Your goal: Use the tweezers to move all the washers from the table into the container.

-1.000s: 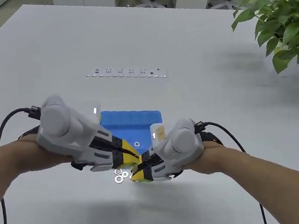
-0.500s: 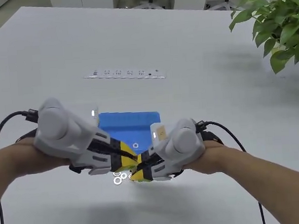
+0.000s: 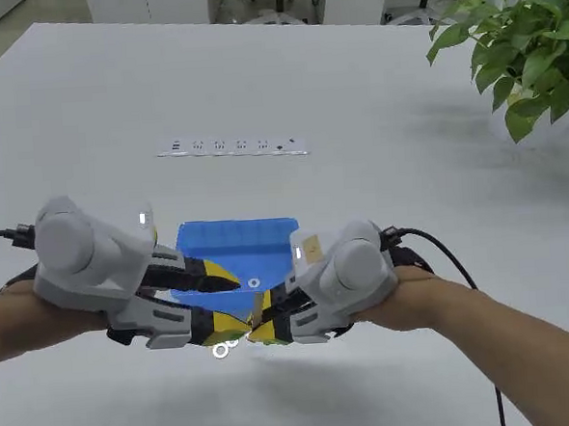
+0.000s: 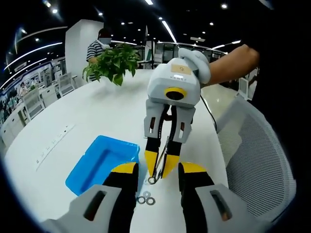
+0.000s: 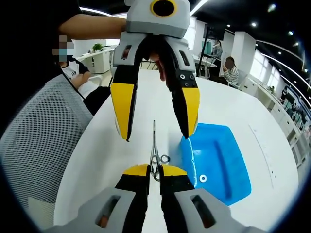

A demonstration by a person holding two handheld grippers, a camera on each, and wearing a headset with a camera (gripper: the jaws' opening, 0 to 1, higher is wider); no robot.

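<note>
A blue container holds one washer. Several washers lie on the white table just in front of it. My right gripper is shut on slim metal tweezers, which point down at the table. In the left gripper view the tweezers' tip sits at a washer, with other washers beside it. My left gripper faces the right one with its jaws open and nothing between them. The right gripper view also shows a washer beside the tweezers, and the container.
A flat white socket strip lies further back on the table. A potted plant stands at the far right. Cables trail from both grippers. A mesh chair is at the table's near edge.
My left gripper has drawn back to the left, away from the right one. The right gripper has stayed over the washers with the tweezers. The head camera has shifted slightly.
</note>
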